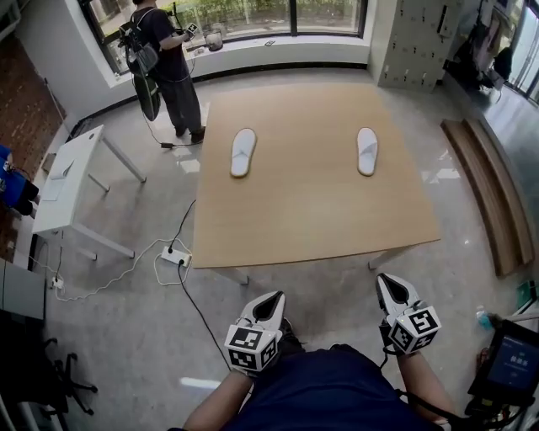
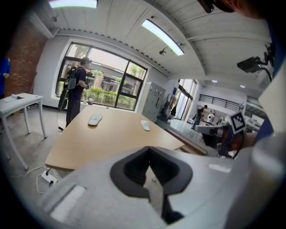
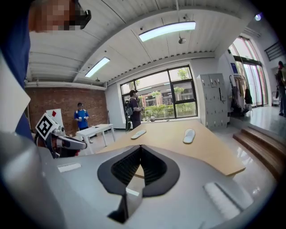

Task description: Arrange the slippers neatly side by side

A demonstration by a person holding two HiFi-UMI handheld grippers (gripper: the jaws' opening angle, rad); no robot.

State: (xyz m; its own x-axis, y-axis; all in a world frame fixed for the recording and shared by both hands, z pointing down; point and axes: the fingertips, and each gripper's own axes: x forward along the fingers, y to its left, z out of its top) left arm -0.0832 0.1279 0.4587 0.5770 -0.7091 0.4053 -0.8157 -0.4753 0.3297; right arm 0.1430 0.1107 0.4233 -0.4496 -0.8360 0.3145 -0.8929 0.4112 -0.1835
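The left slipper (image 1: pixel 242 152) and right slipper (image 1: pixel 367 151) lie well apart on the wood table (image 1: pixel 312 202). The left gripper (image 1: pixel 273 298) and right gripper (image 1: pixel 386 280) are closed, holding nothing. A person (image 1: pixel 168 59) stands by the window (image 1: pixel 253 13).

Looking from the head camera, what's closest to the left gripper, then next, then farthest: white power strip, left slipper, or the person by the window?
From the left gripper:
1. The power strip, on the floor, off to its left.
2. The left slipper, ahead on the table.
3. The person, standing beyond the table's far left corner.
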